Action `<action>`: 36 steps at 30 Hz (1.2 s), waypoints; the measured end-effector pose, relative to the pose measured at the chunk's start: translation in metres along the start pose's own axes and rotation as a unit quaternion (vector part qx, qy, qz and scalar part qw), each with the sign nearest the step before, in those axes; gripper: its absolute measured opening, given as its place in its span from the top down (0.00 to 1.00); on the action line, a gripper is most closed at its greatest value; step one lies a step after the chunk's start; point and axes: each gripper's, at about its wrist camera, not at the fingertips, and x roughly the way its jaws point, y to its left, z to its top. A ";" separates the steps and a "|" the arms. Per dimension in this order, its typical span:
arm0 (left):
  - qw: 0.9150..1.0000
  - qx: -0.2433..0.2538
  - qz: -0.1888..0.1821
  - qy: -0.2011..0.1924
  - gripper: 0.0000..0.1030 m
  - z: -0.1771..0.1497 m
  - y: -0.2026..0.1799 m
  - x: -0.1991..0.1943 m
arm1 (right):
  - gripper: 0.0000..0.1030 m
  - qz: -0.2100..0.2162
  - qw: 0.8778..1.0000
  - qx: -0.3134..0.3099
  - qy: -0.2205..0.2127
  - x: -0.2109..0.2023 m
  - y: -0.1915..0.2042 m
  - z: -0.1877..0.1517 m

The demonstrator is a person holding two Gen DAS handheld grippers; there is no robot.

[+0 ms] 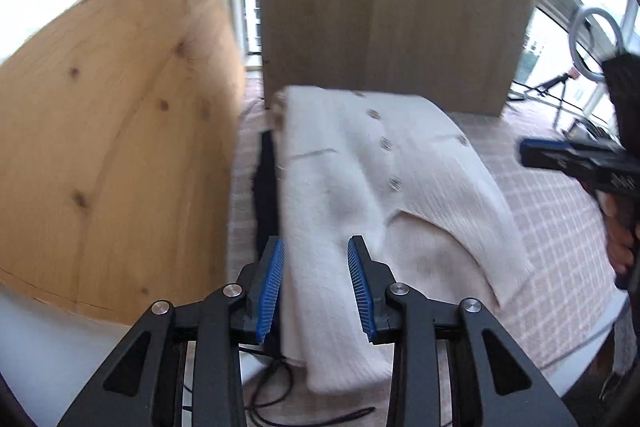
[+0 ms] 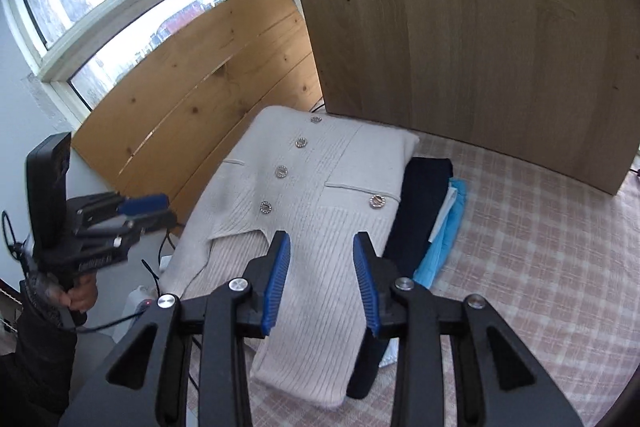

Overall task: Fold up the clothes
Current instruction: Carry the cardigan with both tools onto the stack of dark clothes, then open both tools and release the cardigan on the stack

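A cream knitted cardigan (image 1: 372, 187) with silver buttons lies folded on top of a stack, also in the right wrist view (image 2: 304, 195). Under it lie a dark navy garment (image 2: 420, 203) and a light blue one (image 2: 448, 235); the navy edge shows in the left wrist view (image 1: 266, 187). My left gripper (image 1: 316, 247) is open and empty, above the cardigan's near end. My right gripper (image 2: 322, 241) is open and empty, above the cardigan's near part. The other gripper appears in each view: the right (image 1: 560, 155), the left (image 2: 136, 207).
The stack lies on a pink checked cloth (image 2: 540, 267). A pine board (image 1: 120, 147) leans at one side and a tall brown wooden panel (image 2: 480, 27) stands behind. Black cables (image 1: 272, 379) run by the table edge. Windows lie beyond.
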 end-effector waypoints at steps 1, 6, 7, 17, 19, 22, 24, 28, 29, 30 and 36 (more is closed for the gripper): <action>1.000 0.005 0.001 0.011 0.69 -0.002 -0.006 0.007 | 0.69 -0.003 1.000 0.000 0.011 0.010 0.001 -0.003; 0.997 -0.016 0.008 0.072 0.61 -0.028 0.006 0.049 | 0.69 -0.032 0.995 0.005 0.093 0.059 -0.015 -0.031; 0.997 -0.024 0.008 0.072 0.60 -0.028 0.008 0.047 | 0.69 -0.024 0.995 0.010 0.096 0.057 -0.018 -0.032; 0.999 -0.016 0.045 -0.021 0.64 0.065 -0.019 0.019 | 0.69 -0.013 0.999 0.032 -0.009 0.027 -0.018 0.035; 0.999 -0.022 0.035 -0.016 0.64 0.087 -0.020 0.037 | 0.69 -0.010 0.999 0.047 -0.013 0.040 -0.021 0.046; 0.999 -0.027 0.044 0.002 0.64 0.108 -0.014 0.069 | 0.69 -0.012 0.998 0.064 -0.004 0.064 -0.026 0.054; 0.998 -0.031 0.057 0.020 0.60 0.120 -0.009 0.094 | 0.69 -0.017 0.998 0.066 0.006 0.080 -0.030 0.055; 0.996 -0.069 0.032 0.053 0.47 0.130 0.018 0.132 | 0.68 -0.032 0.996 0.071 0.041 0.119 -0.044 0.059; 0.995 -0.082 0.020 0.056 0.47 0.129 0.022 0.134 | 0.68 -0.034 0.996 0.073 0.045 0.122 -0.046 0.062; 0.994 -0.089 0.015 0.056 0.47 0.128 0.025 0.132 | 0.68 -0.036 0.996 0.074 0.047 0.122 -0.047 0.063; 0.996 -0.073 0.040 0.022 0.51 0.103 0.011 0.077 | 0.68 -0.070 0.997 0.022 0.011 0.060 -0.012 0.043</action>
